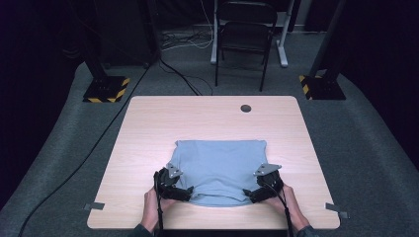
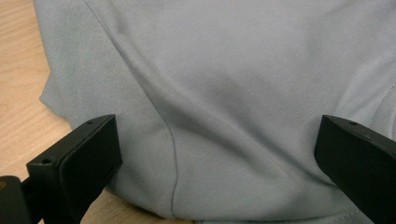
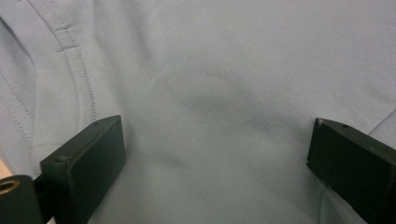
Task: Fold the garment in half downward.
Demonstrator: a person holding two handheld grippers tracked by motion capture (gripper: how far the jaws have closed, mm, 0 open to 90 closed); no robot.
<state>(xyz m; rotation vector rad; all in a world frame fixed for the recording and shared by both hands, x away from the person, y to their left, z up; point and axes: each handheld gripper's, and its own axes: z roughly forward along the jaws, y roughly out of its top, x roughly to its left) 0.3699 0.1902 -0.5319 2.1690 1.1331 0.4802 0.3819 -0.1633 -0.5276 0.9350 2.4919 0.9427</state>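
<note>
Light-blue shirt (image 1: 220, 168) is lying folded on the counter (image 1: 148, 128), near the front edge. Left tongs (image 1: 184, 192) & right tongs (image 1: 253, 193) are sitting at its front corners, both w/ jaws spread wide over the fabric, gripping nothing. Hands are resting behind them.

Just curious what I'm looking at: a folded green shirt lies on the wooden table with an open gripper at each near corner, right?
Not quite: the shirt is light blue, not green, as the high view shows. It does lie folded on the wooden table, with the left gripper and right gripper open at its near corners.
</note>
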